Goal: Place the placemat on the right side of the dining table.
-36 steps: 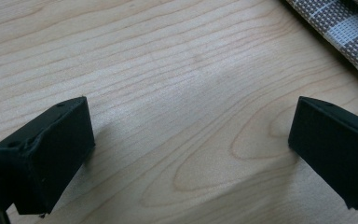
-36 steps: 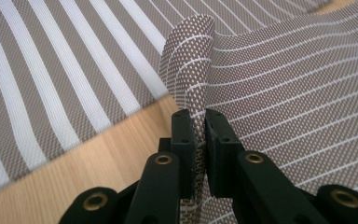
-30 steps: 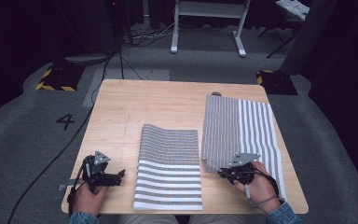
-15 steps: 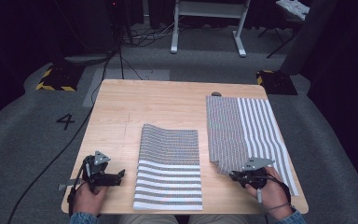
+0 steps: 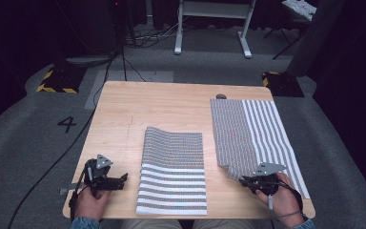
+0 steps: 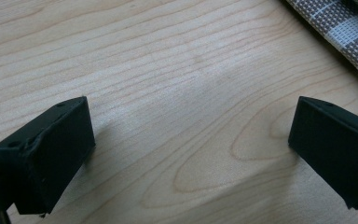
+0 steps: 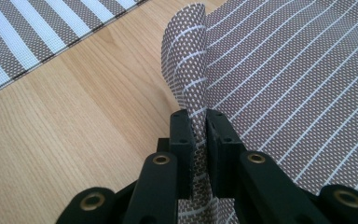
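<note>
Two striped brown-and-white woven mats lie on the wooden table [image 5: 162, 109]. The right mat [image 5: 252, 129] runs along the table's right side, and its near left corner [image 7: 186, 60] is lifted and curled. My right gripper [image 5: 246, 181] is shut on that corner, the fabric pinched between both jaws [image 7: 198, 140]. The middle mat [image 5: 174, 167] lies flat near the front edge. Left of it my left gripper [image 5: 120, 179] rests low over bare wood, open, with nothing between its fingers [image 6: 51, 149]; a mat edge [image 6: 340, 32] shows at the upper right of the left gripper view.
A small dark object [image 5: 221, 96] sits at the table's far edge beside the right mat. A cable [image 5: 52, 167] trails off the table's left side to the floor. A white stand [image 5: 209, 28] and cables lie on the carpet beyond the table.
My right gripper has moved toward the front edge, pulling the right mat's near left corner with it and lifting it. The left gripper has stayed put.
</note>
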`<act>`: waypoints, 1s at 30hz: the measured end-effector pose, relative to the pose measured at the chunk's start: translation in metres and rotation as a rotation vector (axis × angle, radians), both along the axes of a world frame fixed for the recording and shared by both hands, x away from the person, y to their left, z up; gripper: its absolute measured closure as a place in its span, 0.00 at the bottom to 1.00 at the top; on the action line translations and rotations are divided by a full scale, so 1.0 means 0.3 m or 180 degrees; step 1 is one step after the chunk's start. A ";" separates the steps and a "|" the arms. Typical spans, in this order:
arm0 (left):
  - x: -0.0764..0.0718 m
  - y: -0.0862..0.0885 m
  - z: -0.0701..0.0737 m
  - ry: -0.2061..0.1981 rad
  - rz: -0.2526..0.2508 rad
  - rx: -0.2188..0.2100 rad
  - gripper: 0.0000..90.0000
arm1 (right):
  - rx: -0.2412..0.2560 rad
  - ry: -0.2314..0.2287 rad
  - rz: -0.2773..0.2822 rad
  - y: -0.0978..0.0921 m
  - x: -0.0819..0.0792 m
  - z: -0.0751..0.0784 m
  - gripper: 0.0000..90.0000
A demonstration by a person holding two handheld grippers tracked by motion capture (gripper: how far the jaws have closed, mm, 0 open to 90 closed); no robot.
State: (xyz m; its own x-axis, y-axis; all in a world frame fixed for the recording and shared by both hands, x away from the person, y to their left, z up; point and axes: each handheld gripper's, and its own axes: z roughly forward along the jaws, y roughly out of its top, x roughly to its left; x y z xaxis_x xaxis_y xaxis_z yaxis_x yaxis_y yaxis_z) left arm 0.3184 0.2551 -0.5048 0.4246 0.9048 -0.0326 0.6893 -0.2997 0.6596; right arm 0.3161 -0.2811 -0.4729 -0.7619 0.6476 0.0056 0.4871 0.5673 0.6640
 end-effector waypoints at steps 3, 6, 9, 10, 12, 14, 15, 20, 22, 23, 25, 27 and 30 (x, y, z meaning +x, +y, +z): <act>0.000 0.000 0.000 0.0001 -0.0001 0.0000 0.00 | 0.0008 0.0018 0.0014 0.002 0.004 -0.002 0.92; 0.000 0.000 0.000 0.0001 -0.0002 0.0000 0.00 | 0.0026 0.0011 -0.0005 -0.003 0.003 0.000 0.91; 0.000 0.000 0.000 0.0001 -0.0002 0.0001 0.00 | 0.0041 0.0029 -0.0011 -0.006 0.001 0.000 0.88; 0.000 0.000 0.000 0.0001 -0.0002 0.0001 0.00 | 0.0067 0.0055 -0.0032 -0.004 0.000 -0.001 0.84; 0.000 0.000 0.000 0.0001 -0.0001 0.0000 0.00 | 0.0204 0.0107 -0.0100 0.003 -0.004 -0.005 0.73; 0.000 0.000 0.000 0.0001 -0.0001 0.0000 0.00 | 0.0402 0.0139 -0.0125 0.010 -0.010 -0.005 0.65; 0.000 0.000 0.000 0.0001 -0.0001 0.0000 0.00 | 0.0503 0.0141 -0.0135 0.016 -0.015 0.000 0.65; 0.000 0.000 0.000 0.0000 0.0000 0.0001 0.00 | 0.0574 -0.0045 -0.0121 0.010 -0.007 0.042 0.70; 0.000 0.000 0.000 0.0000 0.0005 -0.0003 0.00 | 0.0511 -0.0129 -0.0206 -0.022 0.015 0.063 0.73; 0.000 0.000 0.000 0.0001 -0.0002 0.0000 0.00 | 0.0520 -0.0147 -0.0241 -0.032 0.020 0.067 0.73; 0.000 0.000 0.000 0.0001 0.0000 0.0000 0.00 | 0.0544 -0.0220 -0.0335 -0.060 0.028 0.087 0.72; 0.000 0.000 0.000 0.0001 -0.0001 0.0001 0.00 | 0.0628 -0.0257 -0.0398 -0.066 0.026 0.105 0.68; -0.001 0.000 0.000 0.0000 -0.0004 -0.0008 0.00 | 0.0630 -0.0302 -0.0377 -0.066 0.023 0.120 0.68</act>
